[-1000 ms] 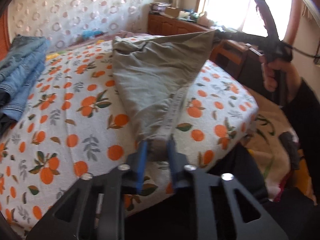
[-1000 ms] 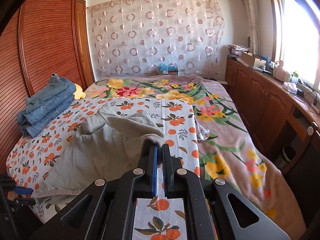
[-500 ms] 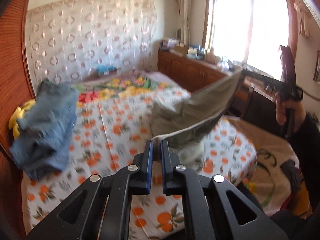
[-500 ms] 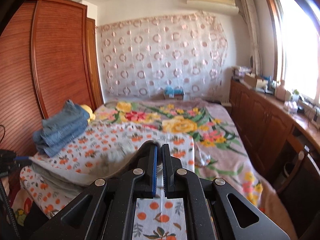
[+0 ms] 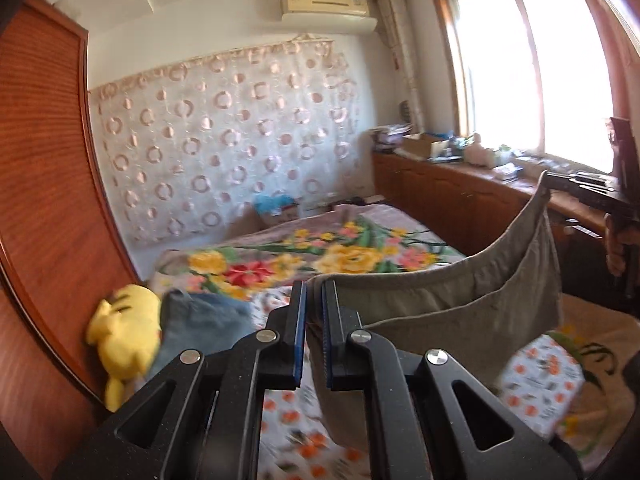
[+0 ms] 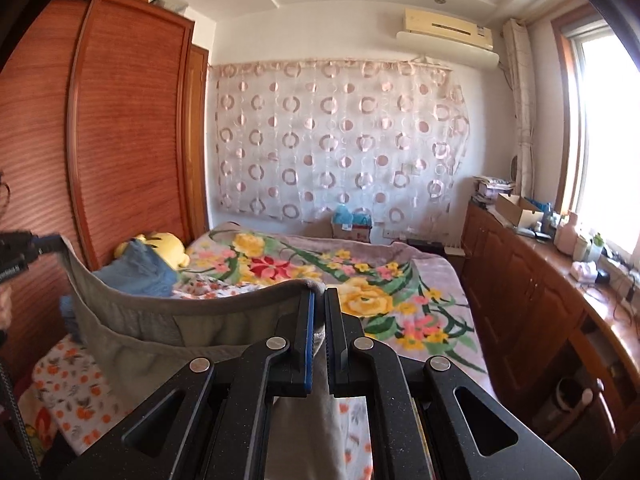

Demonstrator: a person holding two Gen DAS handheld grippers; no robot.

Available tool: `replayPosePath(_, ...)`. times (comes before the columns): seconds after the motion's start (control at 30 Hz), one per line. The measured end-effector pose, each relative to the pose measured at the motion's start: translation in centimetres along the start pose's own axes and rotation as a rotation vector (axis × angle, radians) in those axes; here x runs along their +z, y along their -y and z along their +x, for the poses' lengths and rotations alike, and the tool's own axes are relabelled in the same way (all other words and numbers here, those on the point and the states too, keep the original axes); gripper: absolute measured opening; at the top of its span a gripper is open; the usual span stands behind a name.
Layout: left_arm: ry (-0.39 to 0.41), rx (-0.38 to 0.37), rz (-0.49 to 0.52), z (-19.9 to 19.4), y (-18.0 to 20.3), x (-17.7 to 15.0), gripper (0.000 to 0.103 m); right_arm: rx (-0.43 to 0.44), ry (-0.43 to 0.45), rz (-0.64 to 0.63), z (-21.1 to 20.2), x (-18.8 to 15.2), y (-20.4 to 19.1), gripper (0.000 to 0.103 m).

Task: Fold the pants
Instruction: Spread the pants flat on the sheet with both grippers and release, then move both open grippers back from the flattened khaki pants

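An open cardboard box (image 6: 518, 209) is seen on the sideboard (image 6: 536, 280); its contents cannot be made out. The grey-green pants (image 5: 448, 304) are held above the bed (image 6: 280, 264), sagging between the left gripper (image 5: 314, 300) and right gripper (image 6: 319, 304), each clamped on the waistband.

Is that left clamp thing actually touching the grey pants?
Touching. In the left wrist view the left gripper has its blue-lined fingers shut on the top edge of the grey pants, and the cloth hangs from that pinch, slung across to the right gripper.
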State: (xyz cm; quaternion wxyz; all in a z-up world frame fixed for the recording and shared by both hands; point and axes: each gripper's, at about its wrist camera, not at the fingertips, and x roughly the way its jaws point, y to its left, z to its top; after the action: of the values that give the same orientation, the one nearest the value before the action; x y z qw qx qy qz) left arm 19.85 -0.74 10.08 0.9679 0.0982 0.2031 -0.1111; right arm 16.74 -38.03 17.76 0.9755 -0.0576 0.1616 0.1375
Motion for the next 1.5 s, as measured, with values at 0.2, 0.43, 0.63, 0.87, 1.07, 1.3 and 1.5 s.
replayPosePath(0.2, 0.004, 0.072, -0.001, 3.5, -3.0, 3.7, 0.008, -0.014, 0.043, 0.055, 5.8, 3.6, -0.6, 0.004)
replayPosePath(0.43, 0.035, 0.067, -0.020, 0.4, -3.1, 1.5, 0.008, 0.021, 0.072, 0.058, 4.3, 0.0, -1.8, 0.004)
replayPosePath(0.63, -0.084, 0.012, -0.022, -0.7, -0.6, -9.2, 0.008, 0.072, -0.122, 0.128, 2.8, -13.5, -1.9, 0.004)
replayPosePath(0.87, -0.314, -0.007, -0.078, 2.4, 2.7, -21.0, 0.008, 0.109, -0.395, 0.202, 5.5, -27.1, -2.4, 0.004)
replayPosePath(1.07, -0.354, -0.008, -0.105, 2.0, 2.9, -22.3, 0.008, 0.146, -0.408, 0.219, 5.7, -29.5, -2.2, 0.005)
replayPosePath(1.3, -0.372, -0.020, -0.117, 1.5, 2.2, -22.9, 0.025, 0.123, -0.420, 0.174, 5.3, -28.1, -3.0, 0.011)
replayPosePath(1.5, -0.362, -0.036, -0.136, 0.4, 2.1, -23.4, 0.042, 0.108, -0.404, 0.137, 2.7, -27.1, -5.3, 0.022)
